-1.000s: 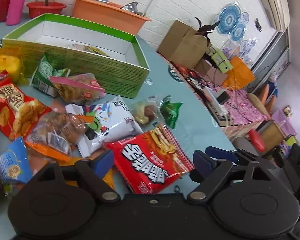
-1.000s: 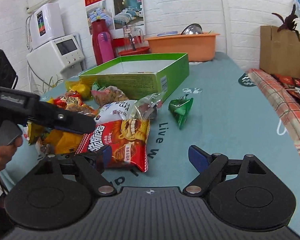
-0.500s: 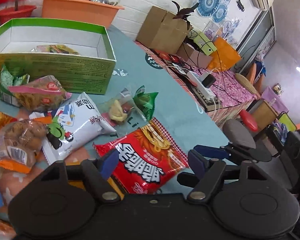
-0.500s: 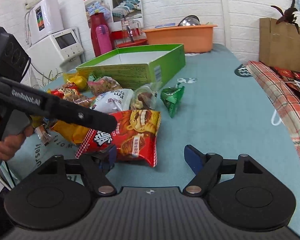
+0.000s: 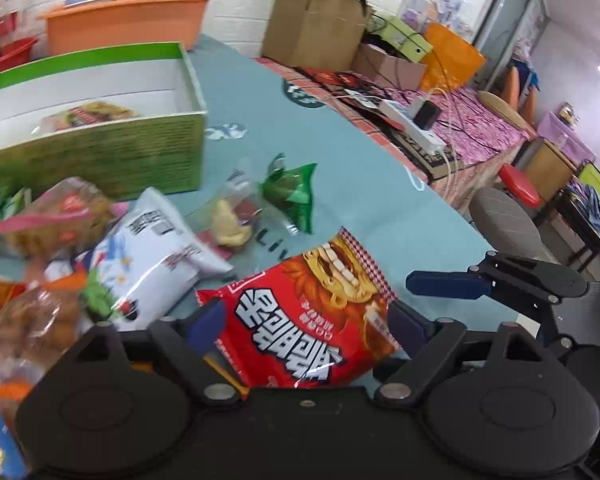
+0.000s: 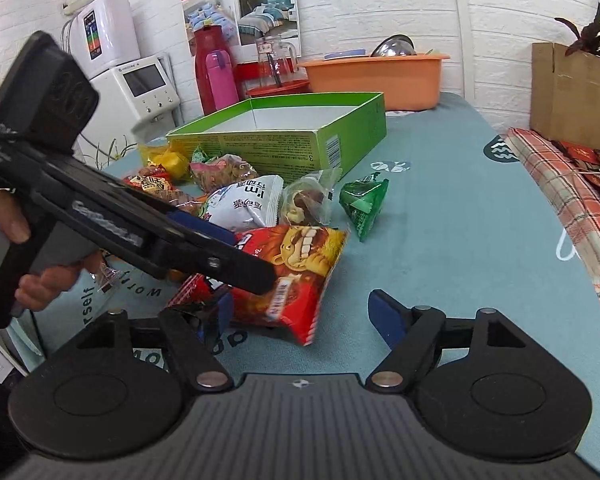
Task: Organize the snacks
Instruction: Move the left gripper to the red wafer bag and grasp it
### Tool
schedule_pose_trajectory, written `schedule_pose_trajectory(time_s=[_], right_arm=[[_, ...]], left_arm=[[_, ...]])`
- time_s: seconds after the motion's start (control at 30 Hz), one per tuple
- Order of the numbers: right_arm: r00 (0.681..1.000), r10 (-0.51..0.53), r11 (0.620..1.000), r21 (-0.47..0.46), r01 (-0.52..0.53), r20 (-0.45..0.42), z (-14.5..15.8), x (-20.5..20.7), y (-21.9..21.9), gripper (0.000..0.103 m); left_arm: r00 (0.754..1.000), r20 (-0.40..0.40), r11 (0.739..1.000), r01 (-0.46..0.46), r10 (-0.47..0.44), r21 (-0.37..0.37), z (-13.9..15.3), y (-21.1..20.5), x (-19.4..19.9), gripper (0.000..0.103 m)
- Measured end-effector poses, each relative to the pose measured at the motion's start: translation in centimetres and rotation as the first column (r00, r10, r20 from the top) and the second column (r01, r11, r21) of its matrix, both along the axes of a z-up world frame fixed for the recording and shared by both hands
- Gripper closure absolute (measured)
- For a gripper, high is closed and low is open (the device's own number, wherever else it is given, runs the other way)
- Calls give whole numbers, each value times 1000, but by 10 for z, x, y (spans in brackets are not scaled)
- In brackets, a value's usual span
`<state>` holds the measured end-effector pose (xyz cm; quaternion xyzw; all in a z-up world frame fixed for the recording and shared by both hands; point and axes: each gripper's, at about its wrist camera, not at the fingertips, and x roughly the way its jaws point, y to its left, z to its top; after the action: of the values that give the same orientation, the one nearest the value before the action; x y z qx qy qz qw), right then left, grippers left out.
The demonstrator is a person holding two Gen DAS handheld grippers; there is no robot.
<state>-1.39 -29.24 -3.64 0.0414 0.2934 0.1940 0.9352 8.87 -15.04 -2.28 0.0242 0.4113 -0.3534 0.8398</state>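
**Left gripper staged over red packet, pre-grasp**

The red snack packet (image 5: pixel 312 312) is seen flat on the teal table (image 5: pixel 360 200), on the near side of the green box (image 5: pixel 100 152). The left gripper (image 5: pixel 306 322) is spread wide, its fingers straddling the packet; nothing is clenched. The right gripper (image 6: pixel 304 314) is likewise released and empty, beside the packet. Judged step: pick-up. Next called for: closure on the packet, then carriage into the green box.

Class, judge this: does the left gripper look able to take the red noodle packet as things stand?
Probably yes: the left gripper is open, with the red noodle packet lying between its fingers and nothing covering it.
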Motion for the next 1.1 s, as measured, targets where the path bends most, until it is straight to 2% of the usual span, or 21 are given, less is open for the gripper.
schedule_pose_trajectory(time_s=[0.1,0.2,0.27,0.4,0.7,0.83,0.97,1.03,1.1], right_arm=[[1000,-9,1000,2,9,-11,-2,-1,-3,0],[1000,-5,1000,11,6,-20,-3,0,-2,0],[1000,-5,1000,10,5,-23,-3,0,-1,0],[999,-9,1000,-2,9,-33,-5,-2,-3,0],[997,-55,998,-4,55,-52,-6,-7,-9,0],[997,-58,998,3,58,-45,-4,-9,-10,0],[998,-39,999,2,40,-42,-5,-7,-7,0],[999,-30,999,10,30,-45,-6,-4,-6,0],[999,-23,1000,13,24,-45,-6,-2,-3,0]], left_arm=[[999,-13,999,47,-48,-19,-3,-5,1,0],[992,-79,992,87,-95,-91,-9,-6,5,0],[991,-108,991,71,-83,-111,-8,-2,4,0],[992,-110,992,48,-62,-120,5,12,-6,0],[996,-85,1000,-1,0,-12,-1,-18,15,0],[997,-71,999,-26,24,-26,1,-11,20,0],[995,-35,995,-96,95,-29,10,10,18,0],[994,-68,996,-84,83,-18,9,17,22,0],[986,-157,999,-53,51,-7,-1,16,30,0]])
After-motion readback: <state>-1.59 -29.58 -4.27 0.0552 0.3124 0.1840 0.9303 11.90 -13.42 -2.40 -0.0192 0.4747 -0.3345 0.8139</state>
